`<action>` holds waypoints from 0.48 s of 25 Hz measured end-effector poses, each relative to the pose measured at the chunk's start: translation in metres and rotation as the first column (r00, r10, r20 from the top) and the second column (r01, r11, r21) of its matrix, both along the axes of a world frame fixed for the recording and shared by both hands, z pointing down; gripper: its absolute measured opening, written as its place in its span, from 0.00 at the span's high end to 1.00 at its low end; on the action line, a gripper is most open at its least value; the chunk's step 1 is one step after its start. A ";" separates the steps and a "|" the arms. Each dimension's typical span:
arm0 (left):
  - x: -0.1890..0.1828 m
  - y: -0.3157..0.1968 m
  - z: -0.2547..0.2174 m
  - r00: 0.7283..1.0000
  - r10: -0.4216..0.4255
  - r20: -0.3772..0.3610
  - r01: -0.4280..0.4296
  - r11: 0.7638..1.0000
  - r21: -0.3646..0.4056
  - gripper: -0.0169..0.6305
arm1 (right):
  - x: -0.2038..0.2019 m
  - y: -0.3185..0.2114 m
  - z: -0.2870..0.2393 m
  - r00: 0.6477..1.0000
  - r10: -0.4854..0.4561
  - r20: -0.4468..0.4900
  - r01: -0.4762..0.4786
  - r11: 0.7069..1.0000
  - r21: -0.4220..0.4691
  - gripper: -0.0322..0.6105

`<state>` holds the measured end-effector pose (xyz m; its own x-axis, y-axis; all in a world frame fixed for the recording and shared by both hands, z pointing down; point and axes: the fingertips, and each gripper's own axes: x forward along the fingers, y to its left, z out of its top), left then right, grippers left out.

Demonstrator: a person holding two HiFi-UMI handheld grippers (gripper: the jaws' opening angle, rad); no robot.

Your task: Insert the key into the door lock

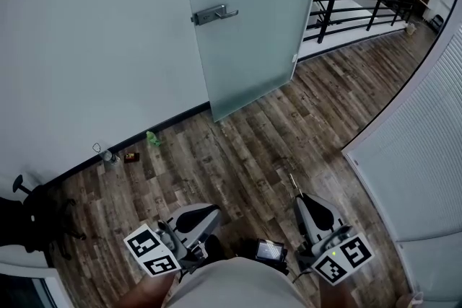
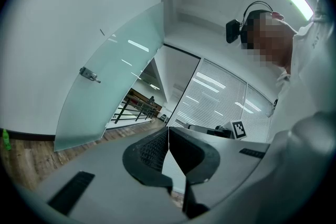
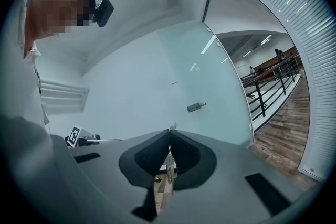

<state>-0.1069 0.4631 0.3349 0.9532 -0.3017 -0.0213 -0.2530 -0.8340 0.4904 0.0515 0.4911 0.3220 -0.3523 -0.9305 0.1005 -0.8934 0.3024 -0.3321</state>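
Observation:
A frosted glass door (image 1: 249,18) stands ajar ahead, with a metal lever handle and lock (image 1: 214,14) on it. The handle also shows small in the left gripper view (image 2: 89,75) and in the right gripper view (image 3: 196,107). My right gripper (image 1: 299,197) is low over the wood floor, far short of the door. It is shut on a thin key (image 1: 293,182), whose tip pokes out past the jaws (image 3: 172,127). My left gripper (image 1: 211,210) is shut with nothing in it, its pads (image 2: 157,147) pressed together.
A white wall (image 1: 86,47) runs left of the door. A black railing (image 1: 361,7) stands beyond the doorway, and a curved wall of blinds (image 1: 419,162) is on the right. A green object (image 1: 153,138) and small items (image 1: 108,156) lie by the baseboard. A black chair (image 1: 36,216) is at left.

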 end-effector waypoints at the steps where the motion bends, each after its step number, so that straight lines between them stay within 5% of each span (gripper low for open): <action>1: 0.003 0.001 -0.001 1.000 -0.003 -0.001 0.003 1.000 0.000 0.95 | 0.003 0.001 -0.001 1.000 -0.002 -0.001 0.002 1.000 0.000 0.92; 12: 0.034 0.012 0.001 0.999 -0.051 -0.006 0.051 0.999 -0.003 0.95 | 0.037 0.008 0.008 0.999 -0.042 0.000 0.042 0.999 -0.020 0.92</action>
